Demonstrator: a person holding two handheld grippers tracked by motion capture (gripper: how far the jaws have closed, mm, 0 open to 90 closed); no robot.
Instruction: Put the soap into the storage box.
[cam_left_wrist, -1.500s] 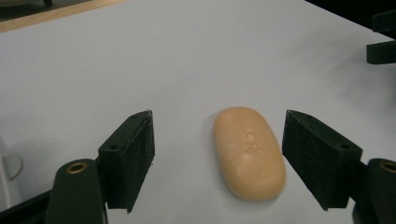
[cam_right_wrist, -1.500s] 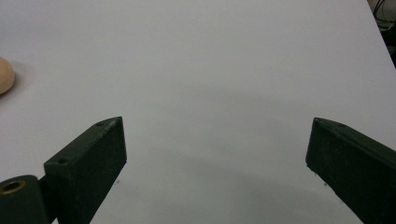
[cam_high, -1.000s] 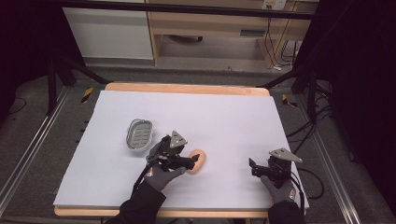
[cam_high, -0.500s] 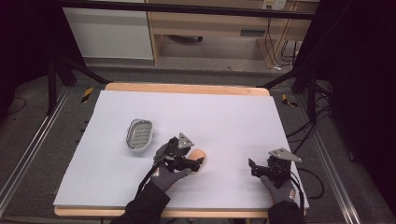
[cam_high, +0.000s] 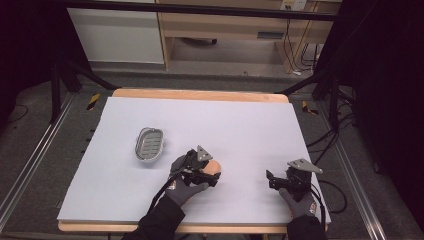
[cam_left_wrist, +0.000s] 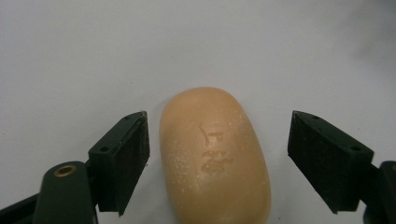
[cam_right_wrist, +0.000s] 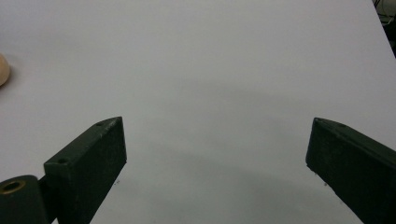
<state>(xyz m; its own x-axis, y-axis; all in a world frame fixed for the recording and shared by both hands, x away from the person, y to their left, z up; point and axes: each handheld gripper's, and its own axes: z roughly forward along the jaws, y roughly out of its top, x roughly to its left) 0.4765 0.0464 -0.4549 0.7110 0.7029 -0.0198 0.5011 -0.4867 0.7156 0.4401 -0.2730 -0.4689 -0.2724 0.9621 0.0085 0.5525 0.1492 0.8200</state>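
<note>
Item: soap (cam_left_wrist: 215, 158), flat on the table (cam_high: 250, 125), between our left gripper (cam_left_wrist: 217, 154) jaws, which have just been opening, clear of it. Right gripper (cam_right_wrist: 215, 163) wide, empty. Step, we judge: release; next, retreat.

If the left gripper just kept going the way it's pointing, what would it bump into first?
The soap bar: it already lies between the open jaws of the left gripper, which have just been opening, so the gripper would likely slide along it onto the white table cover.
</note>
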